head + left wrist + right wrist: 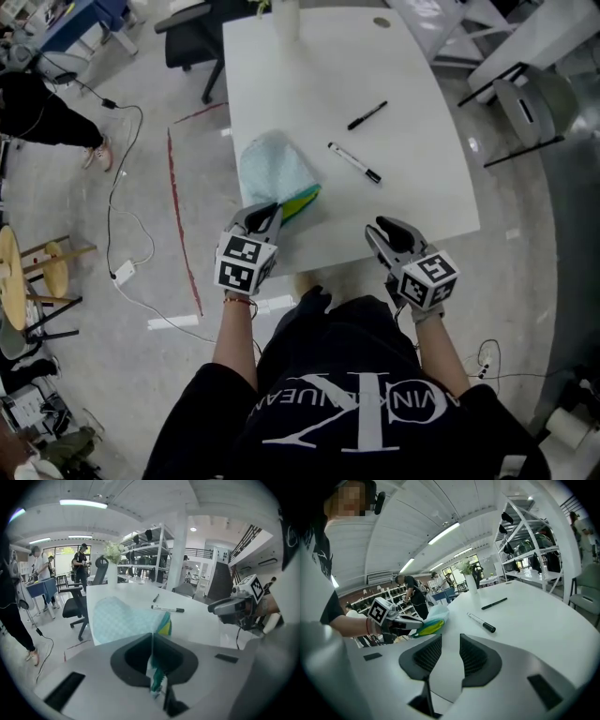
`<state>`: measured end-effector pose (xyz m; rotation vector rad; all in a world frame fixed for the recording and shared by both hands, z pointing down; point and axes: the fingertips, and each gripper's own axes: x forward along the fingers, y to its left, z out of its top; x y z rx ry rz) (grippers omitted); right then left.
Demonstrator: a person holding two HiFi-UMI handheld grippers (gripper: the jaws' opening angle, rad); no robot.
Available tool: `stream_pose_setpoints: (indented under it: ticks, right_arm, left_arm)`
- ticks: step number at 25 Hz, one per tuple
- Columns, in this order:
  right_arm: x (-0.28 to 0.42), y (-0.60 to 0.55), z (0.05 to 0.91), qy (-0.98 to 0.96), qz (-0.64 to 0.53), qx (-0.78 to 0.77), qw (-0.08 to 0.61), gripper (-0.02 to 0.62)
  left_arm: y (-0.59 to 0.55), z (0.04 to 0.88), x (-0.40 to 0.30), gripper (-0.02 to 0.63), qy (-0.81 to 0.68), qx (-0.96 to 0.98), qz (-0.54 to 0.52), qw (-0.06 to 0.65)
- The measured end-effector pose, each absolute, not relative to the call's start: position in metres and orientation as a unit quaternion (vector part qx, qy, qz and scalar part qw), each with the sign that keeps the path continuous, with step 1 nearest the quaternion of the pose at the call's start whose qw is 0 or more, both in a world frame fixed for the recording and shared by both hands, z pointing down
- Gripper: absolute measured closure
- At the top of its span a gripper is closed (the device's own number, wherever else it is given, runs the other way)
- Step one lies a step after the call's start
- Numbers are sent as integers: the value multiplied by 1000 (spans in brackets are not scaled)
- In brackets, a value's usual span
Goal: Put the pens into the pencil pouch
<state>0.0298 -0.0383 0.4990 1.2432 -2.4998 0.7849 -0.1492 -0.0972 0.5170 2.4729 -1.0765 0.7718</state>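
Pencil pouch [275, 169] in left gripper [271, 215]

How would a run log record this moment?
left tool: shut on pouch edge | right tool: open, empty | white pen, black pen: on table

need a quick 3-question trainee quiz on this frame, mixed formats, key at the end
1. True or false: the left gripper is shut on an edge of the pencil pouch.
2. How many pens lie loose on the table? A) one B) two C) three
3. Fill in: the right gripper is ____, with nothing between its jaws.
Key: 1 true; 2 B, the black pen and the white pen; 3 open.
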Motion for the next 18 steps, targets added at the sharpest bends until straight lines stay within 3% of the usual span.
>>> stream_pose_setpoints:
  ticks: [6, 18]
  right_arm:
    - [45, -70, 497, -857, 231, 428, 171, 466]
    - [60, -142, 538, -847, 194, 387, 308, 462]
  left_arm:
    - [-108, 509, -143, 592, -403, 863, 217, 212]
    - [-109, 499, -162, 592, -477, 819, 221, 231]
